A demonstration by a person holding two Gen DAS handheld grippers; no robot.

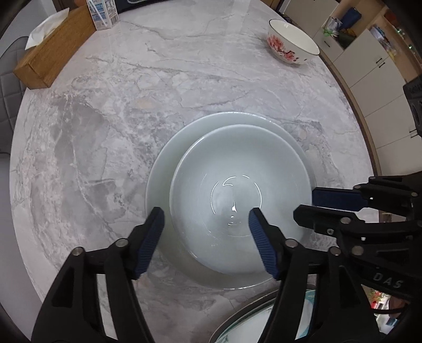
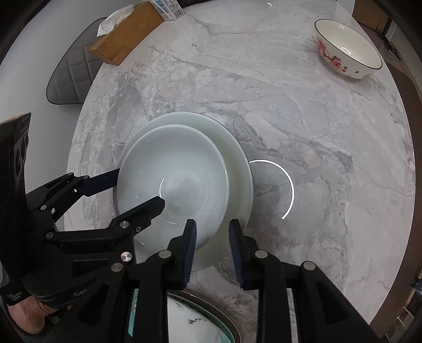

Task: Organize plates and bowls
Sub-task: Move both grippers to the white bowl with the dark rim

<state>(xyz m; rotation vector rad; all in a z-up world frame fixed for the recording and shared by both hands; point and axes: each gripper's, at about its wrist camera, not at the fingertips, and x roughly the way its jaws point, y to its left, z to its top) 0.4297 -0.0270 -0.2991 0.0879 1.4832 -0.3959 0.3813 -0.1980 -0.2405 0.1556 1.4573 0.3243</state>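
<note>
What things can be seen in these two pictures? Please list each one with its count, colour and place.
pale bowl: 1, pale grey-white, sitting in the pale plate, mid-table
pale plate: 1, pale grey-white, under the bowl
flowered bowl: 1, white with pink blossoms and dark rim, far right of table
patterned plate: 1, white with dark rim, near table edge
tissue box: 1, wooden brown, far left
carton: 1, white and blue, beside the tissue box
table: 1, grey marble, round
chair: 1, grey quilted, beyond the table
cabinets: cream, at right
left gripper: fingers open astride the bowl's rim
right gripper: fingers open over the bowl's and plate's rims
</note>
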